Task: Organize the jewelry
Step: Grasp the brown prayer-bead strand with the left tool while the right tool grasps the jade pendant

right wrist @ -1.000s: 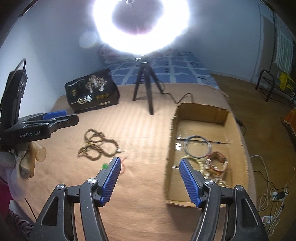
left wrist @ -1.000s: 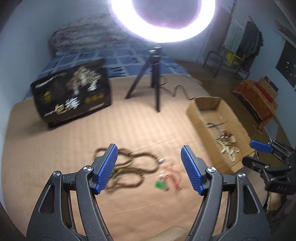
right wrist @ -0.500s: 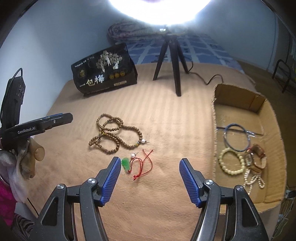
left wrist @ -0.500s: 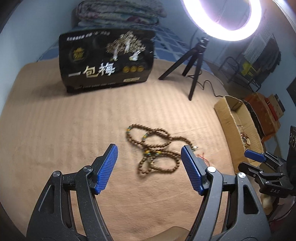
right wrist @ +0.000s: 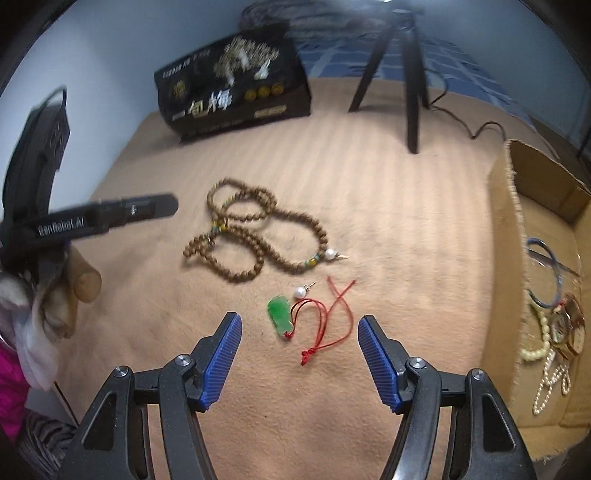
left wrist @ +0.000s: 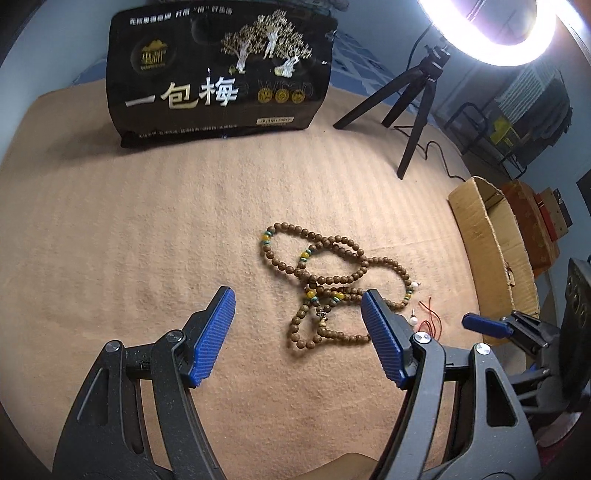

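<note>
**Two open grippers above loose jewelry on a tan blanket**

Nearest in the right wrist view, the right gripper (right wrist: 299,354) hangs over the tan blanket (right wrist: 406,229) with its jaws spread wide and nothing between the blue pads. Just beyond it lies one green pendant (right wrist: 280,316) on a red cord (right wrist: 325,325), and beside that one pearl earring (right wrist: 300,291). A second pearl earring (right wrist: 332,254) sits a little farther off, touching the end of the one long string of brown wooden beads (right wrist: 243,236), which lies coiled in several loops.

The left gripper (left wrist: 297,334) is likewise open and empty, held over the near edge of that bead string (left wrist: 325,288).

To the right stands one cardboard box (right wrist: 506,236) holding one blue bangle (right wrist: 550,273), one cream bead bracelet (right wrist: 535,350), one wristwatch (right wrist: 569,328) and one pearl strand (right wrist: 550,384).

Farther back stand one black printed bag (left wrist: 221,70) on the left and one black tripod (left wrist: 417,103) on the right carrying a lit ring light (left wrist: 487,33).
</note>
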Demonstrator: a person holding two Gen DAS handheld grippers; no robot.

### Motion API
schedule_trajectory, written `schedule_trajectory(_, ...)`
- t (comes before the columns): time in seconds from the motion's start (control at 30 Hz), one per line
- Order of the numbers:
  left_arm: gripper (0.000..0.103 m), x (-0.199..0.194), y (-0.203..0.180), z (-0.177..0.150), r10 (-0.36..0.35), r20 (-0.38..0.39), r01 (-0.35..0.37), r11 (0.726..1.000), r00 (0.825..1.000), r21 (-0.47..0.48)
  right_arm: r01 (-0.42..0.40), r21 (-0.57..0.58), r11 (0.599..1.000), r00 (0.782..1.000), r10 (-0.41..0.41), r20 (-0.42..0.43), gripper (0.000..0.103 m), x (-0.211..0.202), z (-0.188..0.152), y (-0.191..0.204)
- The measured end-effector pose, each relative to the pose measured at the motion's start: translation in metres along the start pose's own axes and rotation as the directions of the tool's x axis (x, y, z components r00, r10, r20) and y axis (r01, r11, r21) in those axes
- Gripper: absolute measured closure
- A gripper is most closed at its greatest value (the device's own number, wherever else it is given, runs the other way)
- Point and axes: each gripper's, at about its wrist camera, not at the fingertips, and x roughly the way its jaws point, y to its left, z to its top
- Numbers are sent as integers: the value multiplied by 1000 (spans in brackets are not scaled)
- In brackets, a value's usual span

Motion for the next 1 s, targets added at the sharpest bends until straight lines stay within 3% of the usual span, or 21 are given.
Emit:
schedule_trajectory(0.17, 30, 8, -6, 12, 13, 16, -14, 999, 1000, 38, 7, -9, 1000, 1000, -7, -19, 35, 12, 2, 0)
schedule_trajectory(0.4, 30, 33, -21, 39, -34, 23, 32, 997, 999, 71, -18, -9, 1000, 1000, 18, -20, 37, 16, 5, 0)
schedule_trajectory(0.77, 30, 93, -37, 59, -96, -130, 112, 985, 987, 128, -40, -6, 999, 999, 40, -26, 39, 21, 2, -5)
schedule_trajectory(1.0, 30, 97, -40, 49, -82, -195, 119, 976, 977, 182, -37, 7, 999, 999, 38, -29, 41, 24, 4, -10)
